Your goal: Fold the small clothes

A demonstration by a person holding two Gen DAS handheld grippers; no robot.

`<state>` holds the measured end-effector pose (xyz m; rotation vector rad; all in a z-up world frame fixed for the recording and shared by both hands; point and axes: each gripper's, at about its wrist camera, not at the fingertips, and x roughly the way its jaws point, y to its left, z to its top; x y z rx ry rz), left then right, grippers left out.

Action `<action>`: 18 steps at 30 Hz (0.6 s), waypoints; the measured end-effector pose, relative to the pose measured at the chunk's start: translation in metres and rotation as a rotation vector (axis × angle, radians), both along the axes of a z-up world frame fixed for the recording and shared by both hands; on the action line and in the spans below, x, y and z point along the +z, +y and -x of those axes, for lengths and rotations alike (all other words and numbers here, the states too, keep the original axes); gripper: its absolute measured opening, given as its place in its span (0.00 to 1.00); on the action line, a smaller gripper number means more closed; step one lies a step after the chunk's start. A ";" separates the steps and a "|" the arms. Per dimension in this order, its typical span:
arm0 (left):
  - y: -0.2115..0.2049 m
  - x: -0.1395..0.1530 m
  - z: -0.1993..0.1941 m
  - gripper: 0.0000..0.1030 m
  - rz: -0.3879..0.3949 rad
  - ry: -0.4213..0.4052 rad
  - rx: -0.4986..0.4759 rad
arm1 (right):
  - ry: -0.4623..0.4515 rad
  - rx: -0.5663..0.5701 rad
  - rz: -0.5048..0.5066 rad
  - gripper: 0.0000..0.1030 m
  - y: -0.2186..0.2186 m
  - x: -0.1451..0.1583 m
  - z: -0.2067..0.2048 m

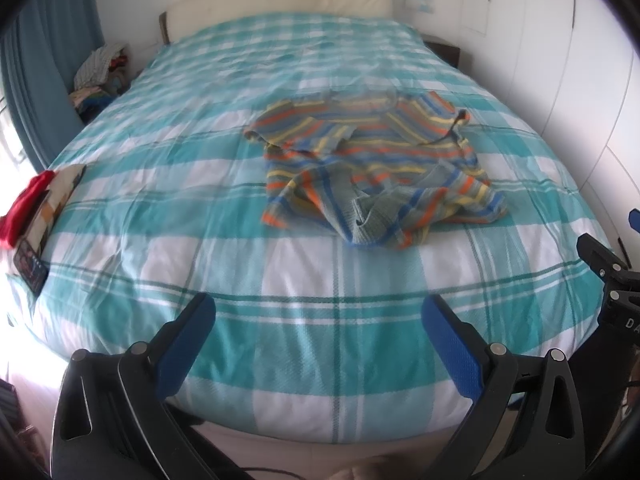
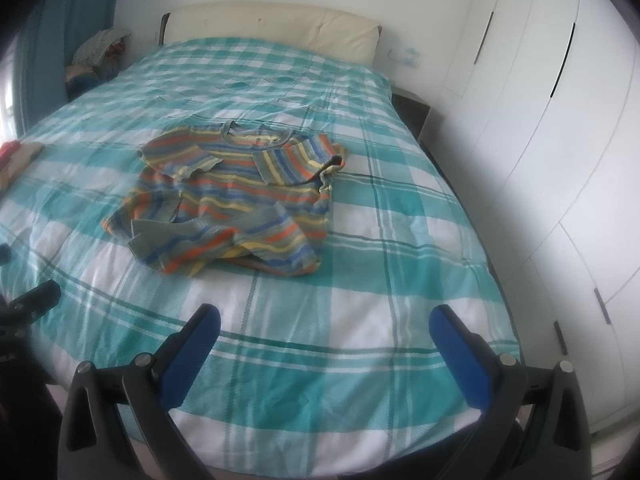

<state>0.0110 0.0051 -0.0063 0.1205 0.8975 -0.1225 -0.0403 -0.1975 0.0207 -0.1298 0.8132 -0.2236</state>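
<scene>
While both grippers gape, striped shirt (image 1: 376,168) lies crumpled.

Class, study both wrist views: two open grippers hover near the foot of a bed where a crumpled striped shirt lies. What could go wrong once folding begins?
1. The multicoloured striped knit shirt lies bunched, with a sleeve folded over; a pinch may catch several layers.
2. The teal and white checked bedcover is soft and wrinkled, so the open left gripper or right gripper might grab it too.
3. The shirt lies well ahead of both grippers, so a long reach may drag it.
</scene>
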 end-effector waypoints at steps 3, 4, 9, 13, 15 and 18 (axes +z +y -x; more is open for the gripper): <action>0.000 0.000 0.000 1.00 -0.001 0.001 0.000 | 0.003 -0.004 0.006 1.00 0.001 -0.002 0.001; 0.000 0.000 0.000 1.00 -0.001 0.001 0.000 | 0.003 -0.005 0.008 1.00 0.001 -0.002 0.001; 0.001 -0.002 0.001 1.00 -0.005 0.003 0.001 | 0.008 -0.013 0.017 1.00 0.000 -0.002 0.002; 0.004 -0.010 0.002 1.00 -0.011 0.004 0.001 | 0.012 -0.019 0.019 1.00 -0.001 -0.003 0.002; 0.002 -0.013 0.002 1.00 -0.013 0.007 0.002 | 0.013 -0.021 0.019 1.00 -0.002 -0.004 0.001; 0.001 -0.015 -0.001 1.00 -0.011 0.018 0.007 | 0.012 -0.020 0.018 1.00 -0.002 -0.004 0.001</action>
